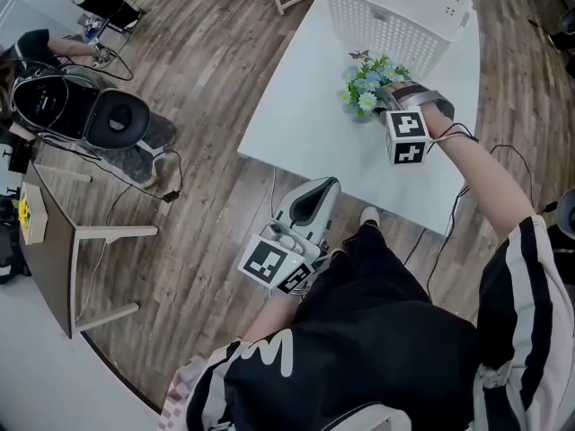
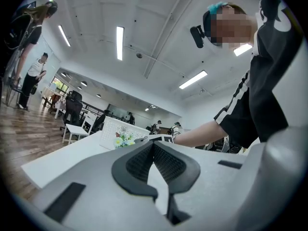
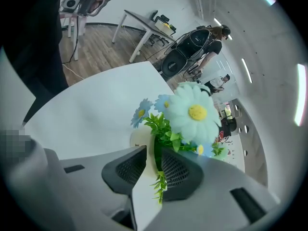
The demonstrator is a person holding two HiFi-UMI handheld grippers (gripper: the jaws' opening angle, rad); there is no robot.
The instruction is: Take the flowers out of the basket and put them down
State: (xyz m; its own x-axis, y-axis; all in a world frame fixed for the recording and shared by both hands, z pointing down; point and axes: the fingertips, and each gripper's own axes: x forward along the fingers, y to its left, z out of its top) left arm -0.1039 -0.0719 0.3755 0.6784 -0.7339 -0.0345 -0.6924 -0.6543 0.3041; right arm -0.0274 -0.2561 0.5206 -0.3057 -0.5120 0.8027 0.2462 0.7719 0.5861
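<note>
The right gripper [image 1: 388,92] reaches out over the white table [image 1: 305,106] and is clamped on the flowers [image 1: 368,83], a small bunch of pale blue and white artificial daisies with green leaves. In the right gripper view, the right gripper [image 3: 154,160] has its jaws closed across the rim of the cream pot [image 3: 140,138] that holds the flowers [image 3: 192,112]. One pad is against the pot's outer wall and the other is inside among the stems. The flowers are outside the white plastic basket [image 1: 395,16], just in front of its near wall, toward the table's far right corner. Whether the pot rests on the table [image 3: 96,105] or is held just above it cannot be told. The basket stands at the table's far edge. The left gripper [image 1: 325,187] is held low, off the table and beside its near edge, above the wooden floor [image 1: 207,52] in front of the person's lap. In the left gripper view, the left gripper [image 2: 153,146] has its jaws together at the tips with nothing between them, and the basket [image 2: 113,129] shows beyond them across the table [image 2: 57,160].
</note>
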